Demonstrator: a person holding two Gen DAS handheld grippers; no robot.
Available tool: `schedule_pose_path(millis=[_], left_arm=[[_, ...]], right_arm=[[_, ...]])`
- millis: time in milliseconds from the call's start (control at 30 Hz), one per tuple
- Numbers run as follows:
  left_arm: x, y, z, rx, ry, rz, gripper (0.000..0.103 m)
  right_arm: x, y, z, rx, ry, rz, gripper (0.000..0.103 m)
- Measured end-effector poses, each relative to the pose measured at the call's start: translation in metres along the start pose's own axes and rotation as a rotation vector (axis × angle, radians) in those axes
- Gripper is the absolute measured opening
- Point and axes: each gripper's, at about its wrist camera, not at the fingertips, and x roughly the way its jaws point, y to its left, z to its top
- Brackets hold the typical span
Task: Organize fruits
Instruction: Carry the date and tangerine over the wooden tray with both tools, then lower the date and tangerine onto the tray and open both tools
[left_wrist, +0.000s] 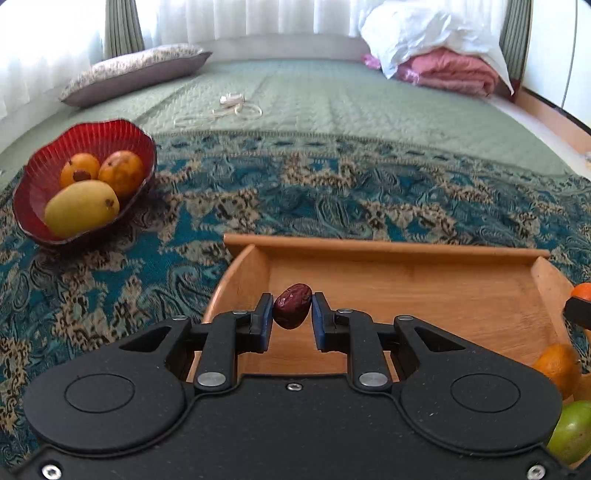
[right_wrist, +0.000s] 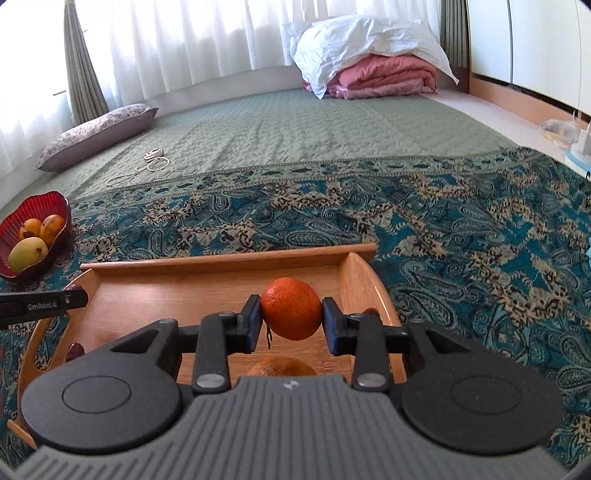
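Observation:
My left gripper (left_wrist: 292, 308) is shut on a dark red date (left_wrist: 291, 305), held over the left part of the wooden tray (left_wrist: 406, 251). My right gripper (right_wrist: 291, 314) is shut on an orange (right_wrist: 290, 308) above the right part of the same tray (right_wrist: 221, 258). Another orange (right_wrist: 281, 366) lies in the tray under the right gripper, partly hidden. A red bowl (left_wrist: 48, 173) at the left holds a yellow mango (left_wrist: 81, 208) and two orange-yellow fruits. A green fruit (left_wrist: 570, 432) and an orange (left_wrist: 556, 365) sit at the tray's right end.
The tray and bowl rest on a blue paisley cloth (left_wrist: 332, 192) over a green quilted mat (left_wrist: 314, 96). A pillow (left_wrist: 133, 72), a coiled white cord (left_wrist: 232, 107) and folded pink and white bedding (left_wrist: 443, 48) lie farther back. A loose date (right_wrist: 75, 350) sits at the tray's left edge.

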Motion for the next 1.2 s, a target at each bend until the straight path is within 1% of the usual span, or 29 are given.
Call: schedule_pose_path(millis=[133, 233, 333, 700, 900, 1133, 1200], left_arm=[[0.004, -0.005, -0.002, 0.017, 0.031, -0.001, 0.021], [0.005, -0.007, -0.003, 0.01, 0.032, -0.026, 0.021], [0.006, -0.008, -0.004, 0.003, 0.029, -0.044, 0.021], [0.016, -0.001, -0.011, -0.019, 0.05, -0.026, 0.021], [0.019, 0.002, -0.013, -0.018, 0.048, -0.024, 0.021], [0.018, 0.001, -0.013, -0.018, 0.046, -0.025, 0.021], [0.018, 0.0, -0.012, -0.019, 0.046, -0.028, 0.021]], right_arm=[[0.007, -0.001, 0.003, -0.003, 0.016, -0.01, 0.038], [0.012, -0.003, 0.004, 0.017, 0.027, -0.004, 0.038], [0.016, -0.002, 0.006, 0.005, 0.04, -0.01, 0.038], [0.033, 0.009, 0.004, -0.03, 0.12, -0.003, 0.039], [0.039, 0.015, 0.001, -0.054, 0.139, -0.008, 0.04], [0.044, 0.011, -0.002, -0.031, 0.155, -0.017, 0.041], [0.045, 0.01, -0.003, -0.033, 0.158, -0.016, 0.043]])
